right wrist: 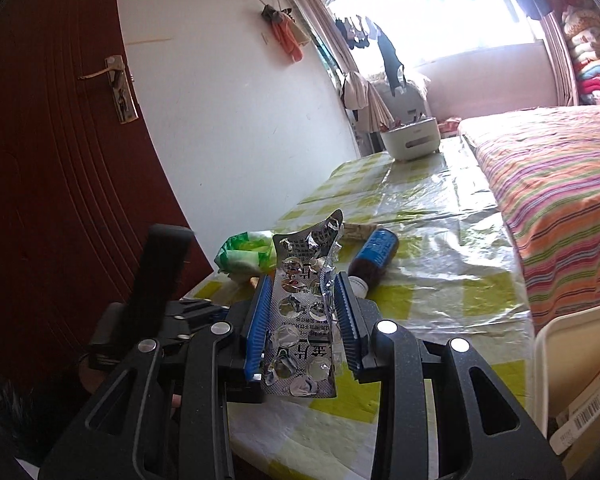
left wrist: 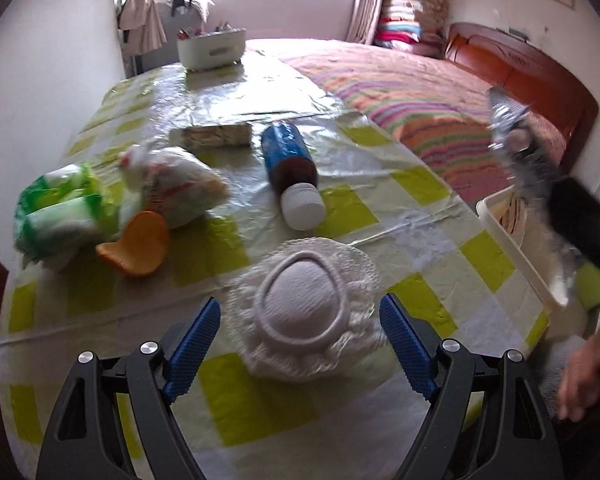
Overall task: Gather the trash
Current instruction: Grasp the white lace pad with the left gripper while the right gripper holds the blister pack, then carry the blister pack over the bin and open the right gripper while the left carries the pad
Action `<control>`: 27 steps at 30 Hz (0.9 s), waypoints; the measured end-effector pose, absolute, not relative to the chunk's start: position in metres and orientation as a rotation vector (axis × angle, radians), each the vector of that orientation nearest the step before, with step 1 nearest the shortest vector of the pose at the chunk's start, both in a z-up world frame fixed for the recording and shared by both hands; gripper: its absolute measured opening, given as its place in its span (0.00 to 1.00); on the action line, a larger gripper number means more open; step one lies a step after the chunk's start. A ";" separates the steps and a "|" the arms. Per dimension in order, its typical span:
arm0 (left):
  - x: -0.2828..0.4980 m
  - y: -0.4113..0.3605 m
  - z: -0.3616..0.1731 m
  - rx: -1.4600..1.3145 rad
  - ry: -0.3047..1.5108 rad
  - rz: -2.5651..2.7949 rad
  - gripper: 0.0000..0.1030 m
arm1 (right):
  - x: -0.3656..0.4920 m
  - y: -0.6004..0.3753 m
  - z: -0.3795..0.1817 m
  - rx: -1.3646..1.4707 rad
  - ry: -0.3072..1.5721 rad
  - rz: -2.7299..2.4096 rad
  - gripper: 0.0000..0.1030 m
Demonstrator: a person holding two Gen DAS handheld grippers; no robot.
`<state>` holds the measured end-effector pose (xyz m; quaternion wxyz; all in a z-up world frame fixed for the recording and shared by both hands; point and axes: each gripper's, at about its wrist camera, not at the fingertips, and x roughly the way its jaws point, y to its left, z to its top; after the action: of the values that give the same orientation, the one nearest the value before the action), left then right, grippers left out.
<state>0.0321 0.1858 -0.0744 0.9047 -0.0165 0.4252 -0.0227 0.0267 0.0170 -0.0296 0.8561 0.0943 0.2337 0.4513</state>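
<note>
My left gripper (left wrist: pixel 300 316) is open, its blue pads on either side of a white foam fruit net (left wrist: pixel 304 312) on the checked table (left wrist: pixel 380 216). Beyond lie an orange peel (left wrist: pixel 138 246), a knotted plastic bag (left wrist: pixel 176 186), a green tissue pack (left wrist: pixel 60 208), a brown bottle with blue label (left wrist: pixel 290 164) and a small box (left wrist: pixel 216 135). My right gripper (right wrist: pixel 304 280) is shut on an empty silver pill blister pack (right wrist: pixel 302 316), held above the table's near edge. It appears blurred in the left wrist view (left wrist: pixel 508 124).
A white bin (left wrist: pixel 516 248) with paper inside stands off the table's right edge, also in the right wrist view (right wrist: pixel 572 380). A white basket (left wrist: pixel 212 50) sits at the table's far end. A striped bed (left wrist: pixel 420 92) runs along the right. A door (right wrist: pixel 52 184) is at left.
</note>
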 end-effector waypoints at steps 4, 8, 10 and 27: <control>0.044 0.180 -0.084 -0.023 0.915 -0.044 0.77 | 0.026 0.008 -0.029 0.205 0.480 0.938 0.30; 0.053 0.181 -0.090 -0.041 0.927 -0.014 0.69 | 0.026 -0.001 -0.028 0.220 0.472 0.926 0.30; 0.056 0.182 -0.093 -0.047 0.938 0.003 0.53 | 0.027 -0.005 -0.028 0.227 0.470 0.923 0.30; 0.045 0.164 -0.075 -0.016 0.847 -0.002 0.46 | 0.032 -0.029 -0.030 0.242 0.451 0.816 0.30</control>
<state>0.0449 0.1636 -0.0747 0.9116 -0.0078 0.4110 -0.0012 0.0317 -0.0289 -0.0298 0.8862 0.1162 0.2169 0.3925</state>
